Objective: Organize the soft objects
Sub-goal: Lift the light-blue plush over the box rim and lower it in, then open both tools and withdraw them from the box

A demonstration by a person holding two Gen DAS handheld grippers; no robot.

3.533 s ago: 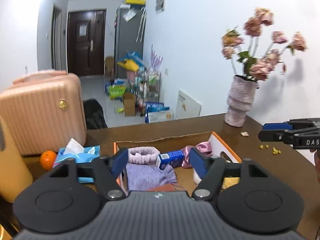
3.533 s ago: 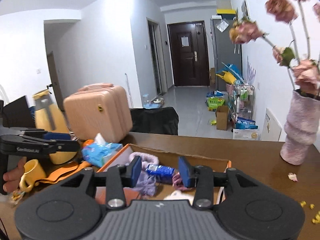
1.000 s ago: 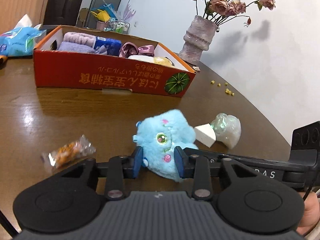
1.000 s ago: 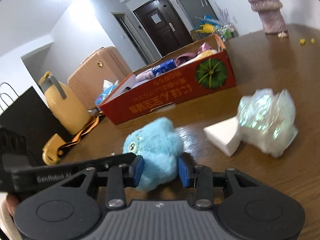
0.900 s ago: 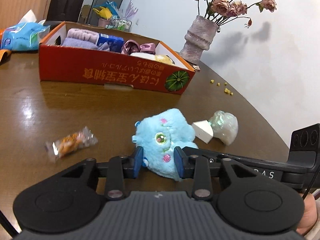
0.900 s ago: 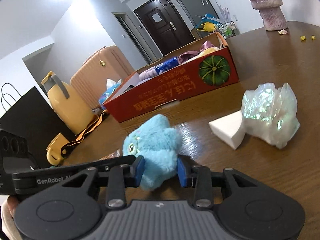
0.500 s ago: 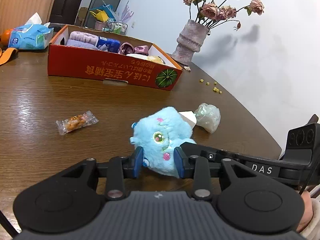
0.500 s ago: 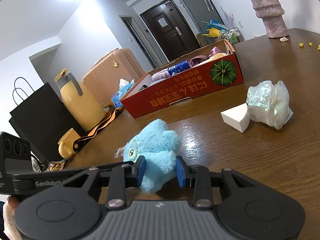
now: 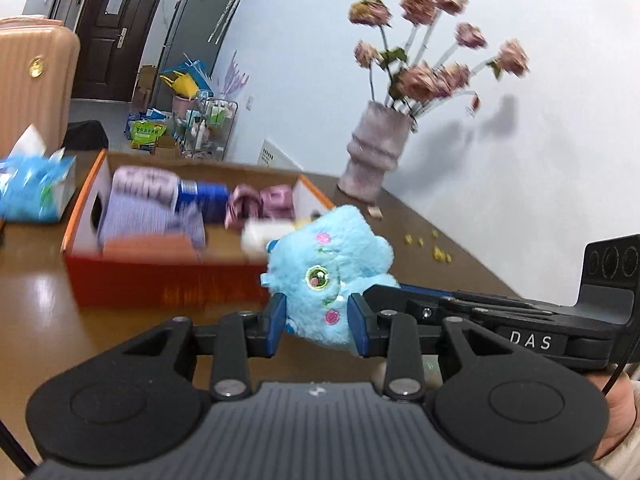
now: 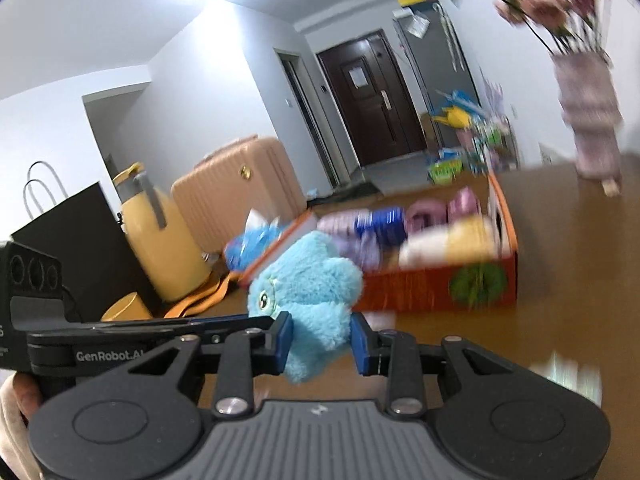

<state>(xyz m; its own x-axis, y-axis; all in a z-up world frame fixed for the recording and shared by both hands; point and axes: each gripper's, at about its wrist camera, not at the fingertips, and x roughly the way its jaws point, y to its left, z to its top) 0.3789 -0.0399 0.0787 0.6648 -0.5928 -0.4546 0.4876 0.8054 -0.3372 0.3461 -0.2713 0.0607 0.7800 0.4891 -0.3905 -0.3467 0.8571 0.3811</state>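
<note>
Both grippers, left gripper (image 9: 316, 320) and right gripper (image 10: 322, 338), were clamped on the blue plush (image 9: 330, 268) held over the surface near the orange box (image 9: 168, 280)'s front edge; uneven pulls could've yanked it free short of the box.

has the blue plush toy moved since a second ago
Yes. The blue plush toy, clamped by both the left tool and right tool, has risen off the table toward the orange box.
</note>
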